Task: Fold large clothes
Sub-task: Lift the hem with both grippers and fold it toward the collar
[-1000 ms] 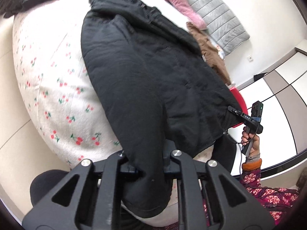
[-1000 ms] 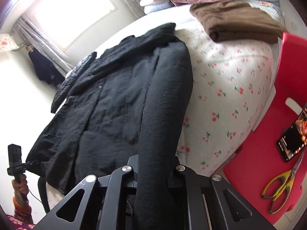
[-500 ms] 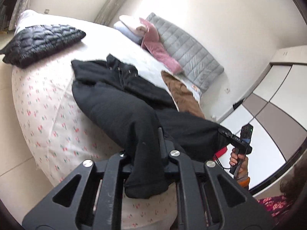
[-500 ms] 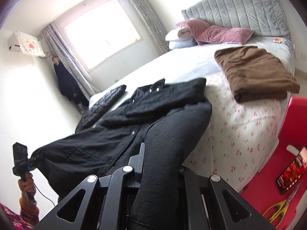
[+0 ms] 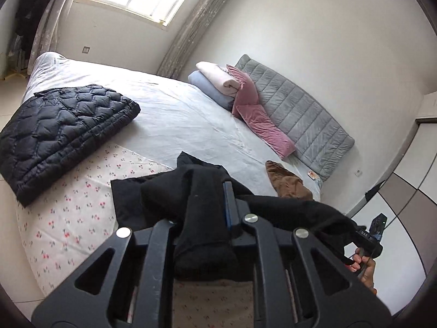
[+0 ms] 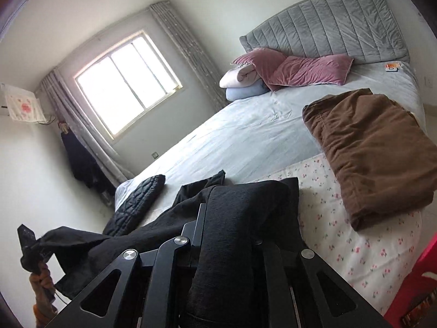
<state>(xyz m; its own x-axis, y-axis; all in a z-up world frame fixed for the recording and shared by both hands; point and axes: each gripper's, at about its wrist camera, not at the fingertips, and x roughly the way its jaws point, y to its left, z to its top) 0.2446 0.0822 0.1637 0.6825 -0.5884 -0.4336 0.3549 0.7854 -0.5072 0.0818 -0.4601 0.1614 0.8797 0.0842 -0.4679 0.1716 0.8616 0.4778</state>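
Note:
A large black coat point(image 5: 164, 196) is bunched up over the cherry-print sheet point(image 5: 68, 218) at the foot of the bed. My left gripper point(image 5: 207, 199) is shut on one thick fold of it, and the cloth hides its fingertips. The coat's edge stretches right to my right gripper point(image 5: 368, 237), held in a hand. In the right wrist view my right gripper point(image 6: 232, 216) is shut on another fold of the black coat point(image 6: 245, 202). From there the hem runs left to my left gripper point(image 6: 27, 240). The collar end point(image 6: 202, 183) still rests on the bed.
A folded dark quilted jacket point(image 5: 62, 128) lies at the bed's left edge and a folded brown garment point(image 6: 377, 158) at its right. Pink pillows point(image 6: 300, 68) and rolled bedding lean on the grey headboard point(image 6: 327, 22). A red stool point(image 6: 409, 287) stands beside the bed.
Both grippers have risen and swung toward the head of the bed, lifting the coat's lower part off the sheet and bunching it over its upper part. Both grips on the cloth hold.

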